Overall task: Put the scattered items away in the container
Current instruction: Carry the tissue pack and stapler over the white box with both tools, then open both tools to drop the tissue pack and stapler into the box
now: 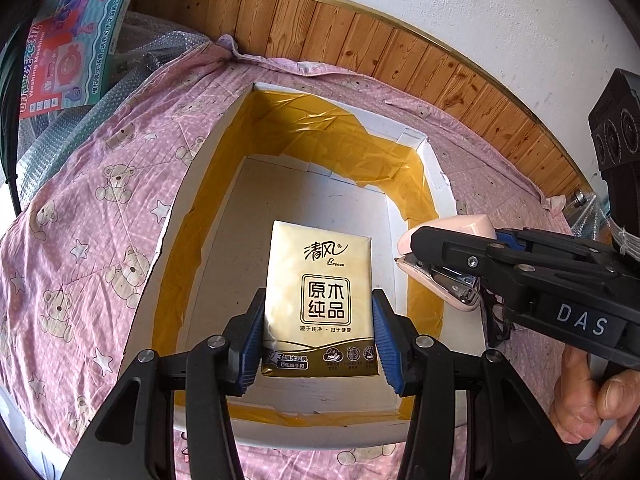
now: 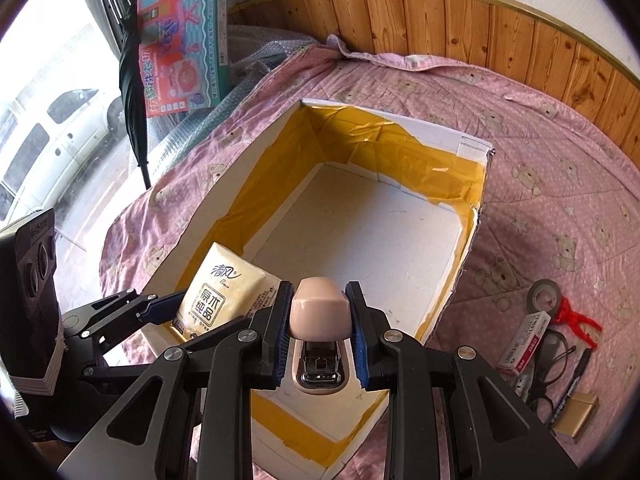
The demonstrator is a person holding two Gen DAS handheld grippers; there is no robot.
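A white cardboard box (image 1: 280, 96) (image 2: 440, 128) lined with yellow tape sits open on the pink quilt. My left gripper (image 1: 318, 334) (image 2: 160, 304) is shut on a beige tissue pack (image 1: 320, 292) (image 2: 224, 292), held above the near end of the box. My right gripper (image 2: 320, 336) (image 1: 452, 268) is shut on a pink stapler (image 2: 320, 308) (image 1: 444, 228), which hangs over the box's right rim. Nothing lies on the white box floor.
On the quilt (image 2: 560, 184) right of the box lie a tape roll (image 2: 544, 292), a red clip (image 2: 576, 320), a small white-and-red carton (image 2: 528, 340), black glasses (image 2: 552, 364), a pen and a gold block (image 2: 576, 416). A toy box (image 2: 180, 36) leans at the back left. A hand (image 1: 592, 396) holds the right gripper.
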